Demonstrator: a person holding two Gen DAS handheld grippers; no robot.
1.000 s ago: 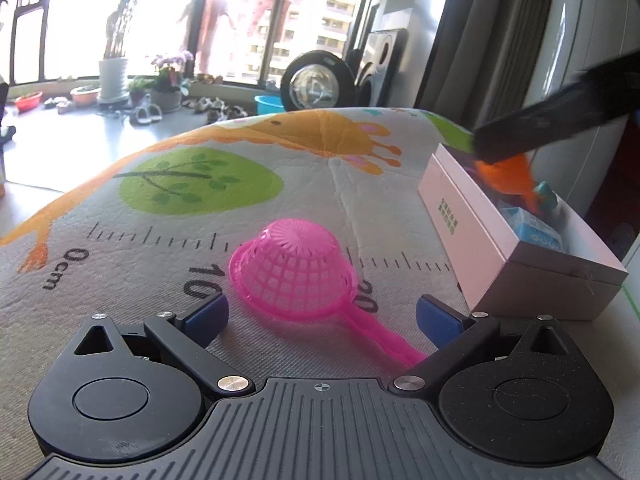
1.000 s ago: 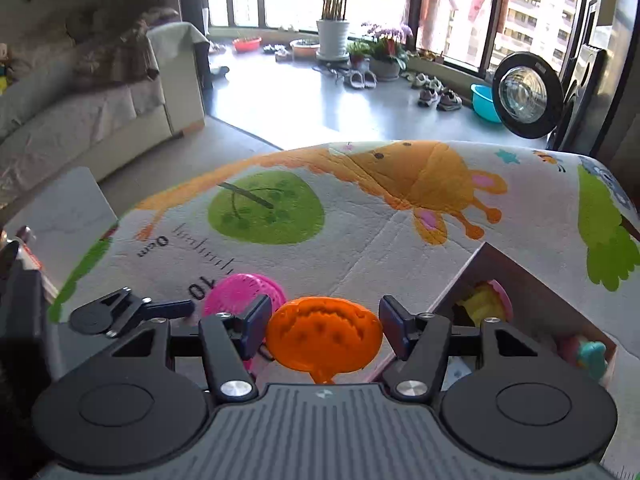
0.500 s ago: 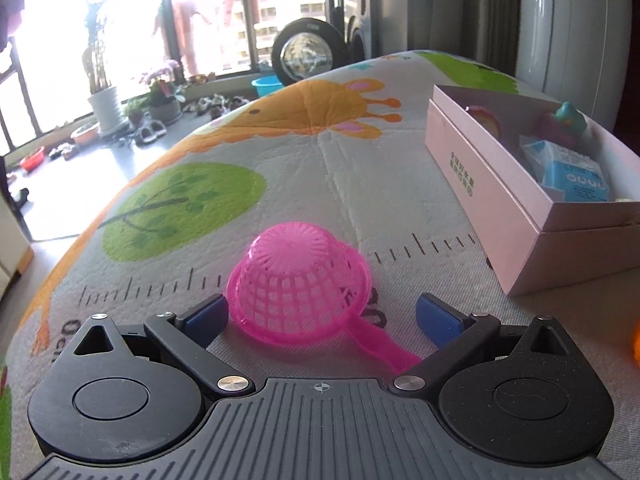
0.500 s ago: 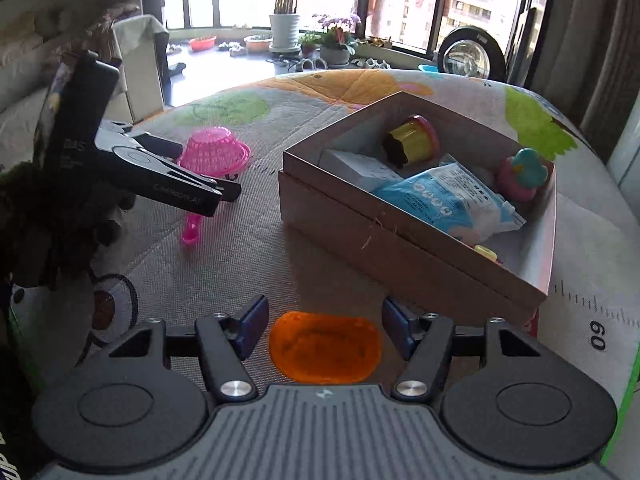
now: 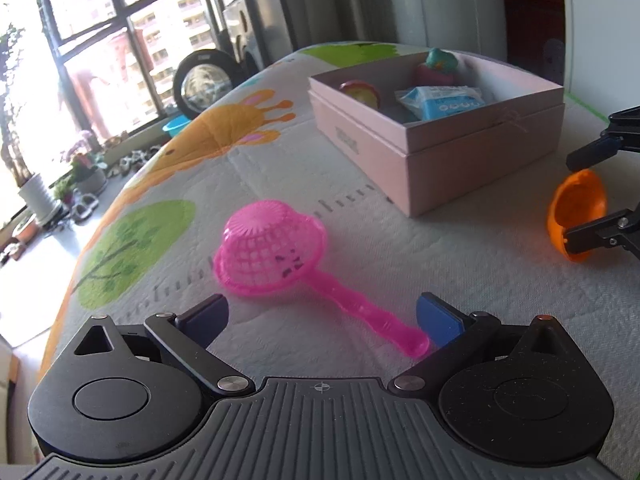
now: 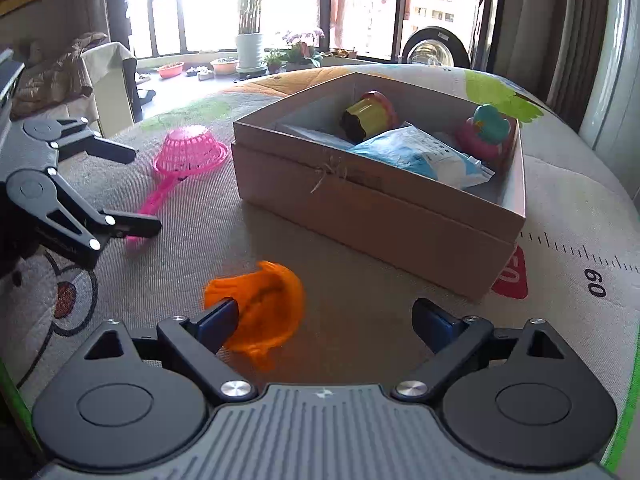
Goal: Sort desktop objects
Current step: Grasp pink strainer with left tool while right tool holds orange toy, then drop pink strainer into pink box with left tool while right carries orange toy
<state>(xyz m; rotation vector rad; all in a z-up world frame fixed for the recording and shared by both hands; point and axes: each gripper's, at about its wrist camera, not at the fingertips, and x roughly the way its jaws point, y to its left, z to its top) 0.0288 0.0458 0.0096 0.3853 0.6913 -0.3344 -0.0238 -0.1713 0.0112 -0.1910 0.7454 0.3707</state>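
Observation:
A pink toy strainer [image 5: 276, 254] lies upside down on the mat, its handle pointing toward my left gripper [image 5: 322, 316], which is open with the handle's end by its right fingertip. It also shows in the right wrist view [image 6: 188, 154]. An orange toy shell [image 6: 260, 314] lies tipped on the mat against the left finger of my right gripper [image 6: 324, 320], which is open and wide. The shell also shows in the left wrist view [image 5: 576, 214]. The open pink box [image 6: 380, 204] holds a blue packet [image 6: 420, 156], a cup toy [image 6: 366, 114] and a duck toy [image 6: 488, 128].
The table is covered by a giraffe-print mat with a ruler scale [image 5: 248, 128]. The box [image 5: 440, 120] stands at the right of the strainer. A window ledge with plants [image 6: 248, 52] and a couch lie beyond the table's far edge.
My right gripper came down from the box to the mat and opened, letting go of the orange shell, which tipped onto its side. My left gripper swung to face the box, still open.

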